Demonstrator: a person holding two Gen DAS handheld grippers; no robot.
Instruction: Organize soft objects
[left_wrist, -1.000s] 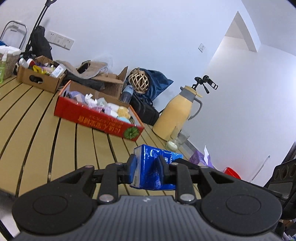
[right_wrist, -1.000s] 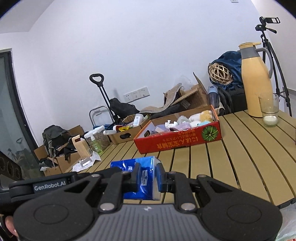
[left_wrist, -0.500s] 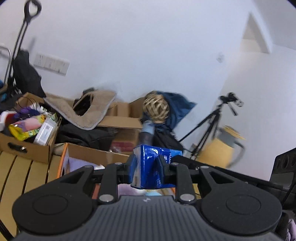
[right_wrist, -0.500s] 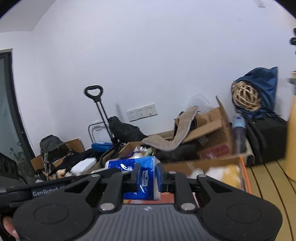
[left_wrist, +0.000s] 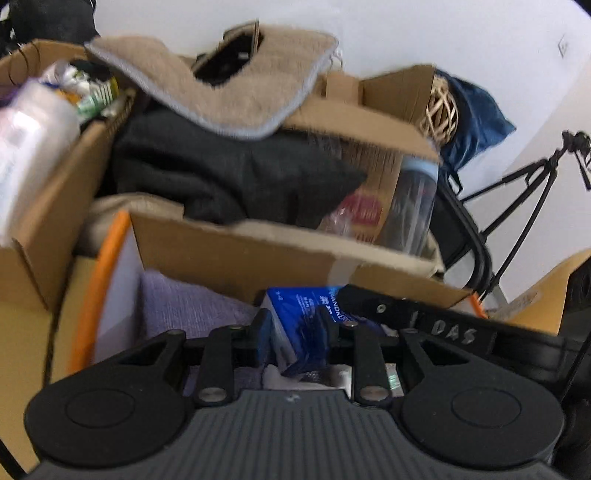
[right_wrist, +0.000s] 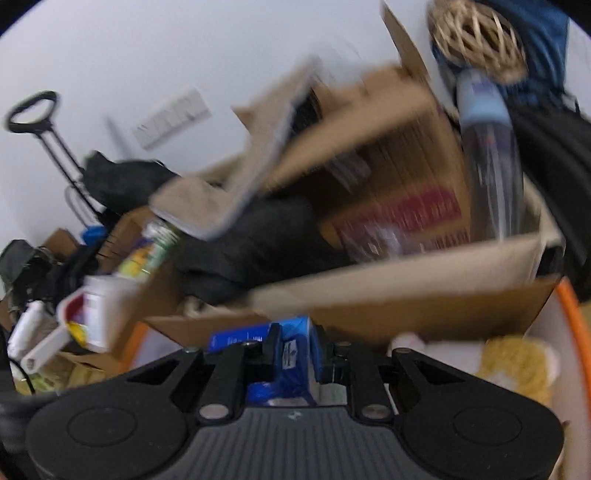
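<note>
The left gripper (left_wrist: 293, 330) is clamped on one end of a blue tissue pack (left_wrist: 295, 314), and the right gripper (right_wrist: 295, 349) is clamped on the other end of the same pack. The soft pack is squeezed in between each pair of fingers. It is held over the open box with orange edge (left_wrist: 105, 258), above a purple cloth (left_wrist: 184, 306) that lies inside. In the right wrist view, a yellow fluffy thing (right_wrist: 517, 363) lies in the same box, to the right of the pack.

Both pictures are blurred. Behind the box stands its brown cardboard flap (left_wrist: 258, 254). Further back there is a pile: a dark cloth (left_wrist: 221, 173), a beige mat (left_wrist: 229, 81) on top of it, and another cardboard box (left_wrist: 369, 122). A clear bottle with light blue cap (left_wrist: 413, 199) stands just beside this box, and a woven ball (left_wrist: 441, 110) rests against a blue bag (left_wrist: 476, 118). A black tripod (left_wrist: 535, 184) stands at the right before the white wall (left_wrist: 443, 33). At the left another cardboard box (left_wrist: 44, 221) is full of small packets.
</note>
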